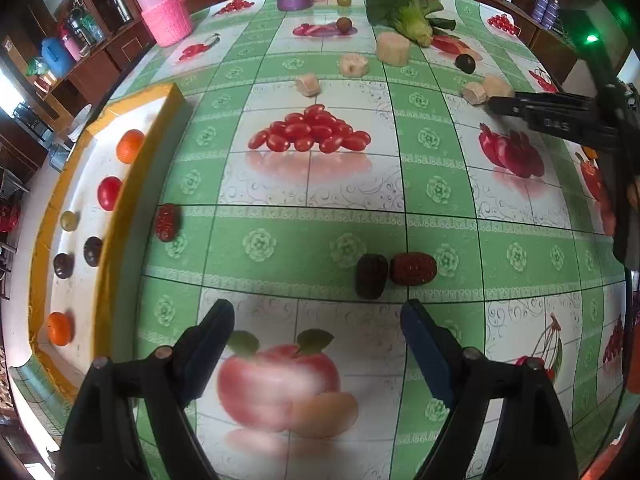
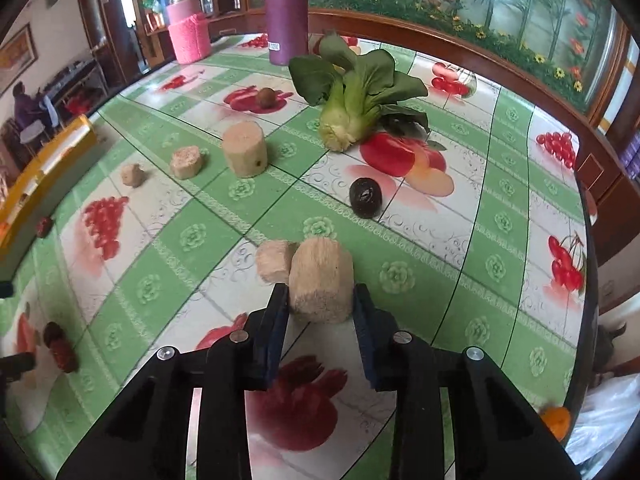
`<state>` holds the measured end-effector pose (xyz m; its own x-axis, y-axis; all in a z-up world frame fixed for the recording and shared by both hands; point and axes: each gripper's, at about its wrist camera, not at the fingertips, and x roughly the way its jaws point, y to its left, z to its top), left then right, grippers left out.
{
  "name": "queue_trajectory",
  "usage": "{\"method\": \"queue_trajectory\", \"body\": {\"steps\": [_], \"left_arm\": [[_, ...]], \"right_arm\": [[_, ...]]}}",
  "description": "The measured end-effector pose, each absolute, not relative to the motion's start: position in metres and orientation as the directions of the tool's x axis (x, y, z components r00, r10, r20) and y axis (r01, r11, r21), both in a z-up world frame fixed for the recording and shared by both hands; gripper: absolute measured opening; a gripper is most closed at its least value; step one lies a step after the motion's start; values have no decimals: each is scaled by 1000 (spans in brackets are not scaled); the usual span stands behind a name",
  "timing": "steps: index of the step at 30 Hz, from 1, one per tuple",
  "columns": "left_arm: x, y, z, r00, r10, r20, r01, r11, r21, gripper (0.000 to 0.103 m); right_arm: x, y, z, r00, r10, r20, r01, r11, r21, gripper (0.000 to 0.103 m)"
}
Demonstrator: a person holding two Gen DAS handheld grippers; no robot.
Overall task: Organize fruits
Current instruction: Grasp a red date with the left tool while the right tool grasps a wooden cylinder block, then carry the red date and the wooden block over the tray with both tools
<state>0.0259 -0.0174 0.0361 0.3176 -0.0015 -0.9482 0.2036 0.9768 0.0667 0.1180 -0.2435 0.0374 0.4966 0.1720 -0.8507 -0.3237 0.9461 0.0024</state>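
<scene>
Over the fruit-print tablecloth my left gripper (image 1: 318,308) hangs open with nothing between its fingers. A dark date (image 1: 371,276) and a red date (image 1: 413,269) lie side by side just ahead of it. Another red date (image 1: 167,222) rests against the yellow-rimmed tray (image 1: 172,96) on the left, which holds an orange (image 1: 130,146), a tomato (image 1: 109,193), a green grape (image 1: 69,220) and several other fruits. My right gripper (image 2: 320,292) is shut on a beige fibrous chunk (image 2: 320,280) standing on the table, a pad on each side. A smaller chunk (image 2: 274,260) touches it on the left.
A bok choy (image 2: 352,96), three more beige chunks (image 2: 245,148), a dark round fruit (image 2: 365,197) and a brown one (image 2: 265,97) lie farther back. A purple bottle (image 2: 286,12) and a pink-sleeved jar (image 2: 188,38) stand at the far edge. The table's edge runs down the right (image 2: 588,240).
</scene>
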Motion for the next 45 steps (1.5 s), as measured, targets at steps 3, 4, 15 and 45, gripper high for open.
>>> {"method": "queue_trajectory", "body": {"steps": [3,4,15,45], "left_arm": [[31,-24,27,304,-20,-952,224,973,51,78],[33,-26,22,293,-19,-956,232,971,51,71],[36,-24,25,310,-108,-945,243,969,-31,22],[-10,99,74,433,-243,-868,151,969,-196,23]], "right_arm": [[104,-242,43,485,206,-850,-342,939,33,31],[100,-242,45,483,206,-851,-346,938,31,31],[56,-239,64,479,229,-847,-350,935,55,31],[-2,-134,110,485,255,-837,-378,924,62,31]]}}
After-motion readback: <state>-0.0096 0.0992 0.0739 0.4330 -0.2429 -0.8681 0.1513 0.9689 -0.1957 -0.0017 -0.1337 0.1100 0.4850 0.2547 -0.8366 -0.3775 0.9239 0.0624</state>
